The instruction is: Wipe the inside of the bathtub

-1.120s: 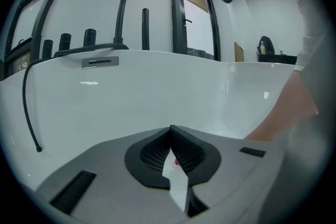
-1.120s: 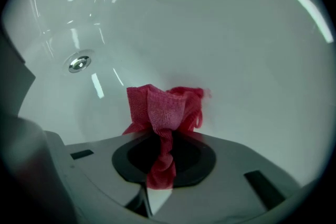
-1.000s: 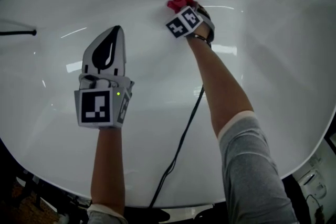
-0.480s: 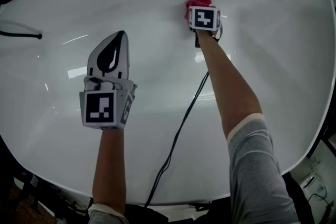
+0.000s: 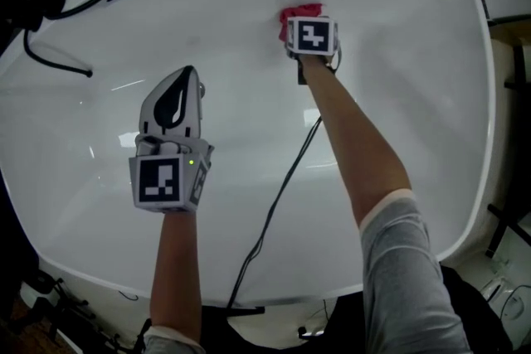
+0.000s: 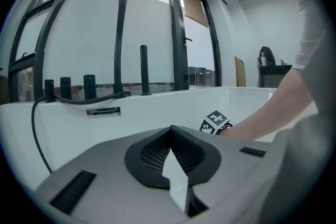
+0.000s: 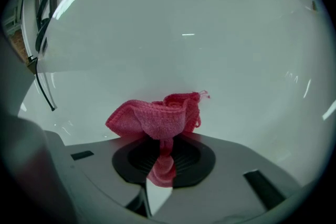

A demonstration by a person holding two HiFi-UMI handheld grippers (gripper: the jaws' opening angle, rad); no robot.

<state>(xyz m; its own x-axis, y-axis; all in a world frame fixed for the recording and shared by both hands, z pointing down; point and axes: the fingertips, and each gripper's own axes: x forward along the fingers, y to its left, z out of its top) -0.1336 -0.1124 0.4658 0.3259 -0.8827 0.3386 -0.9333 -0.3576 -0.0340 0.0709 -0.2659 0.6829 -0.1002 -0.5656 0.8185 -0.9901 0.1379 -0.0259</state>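
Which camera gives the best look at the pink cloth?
The right gripper view: the pink cloth sits centred, pinched in the right gripper. The head view shows only its edge past the marker cube; the left gripper view, none.

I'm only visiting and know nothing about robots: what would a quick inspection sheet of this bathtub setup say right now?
Surface: white bathtub, glossy inside, no marks visible.
Job's things: pink cloth, bunched up at the tub's far side.
Clutter: nothing seen.
Grippers: right gripper shut on the pink cloth; left gripper shut, empty, above the tub.
Cables: black cable runs from the right gripper across the tub and over the near rim.
Surroundings: black tap fittings and a black hose on the rim; large windows behind.
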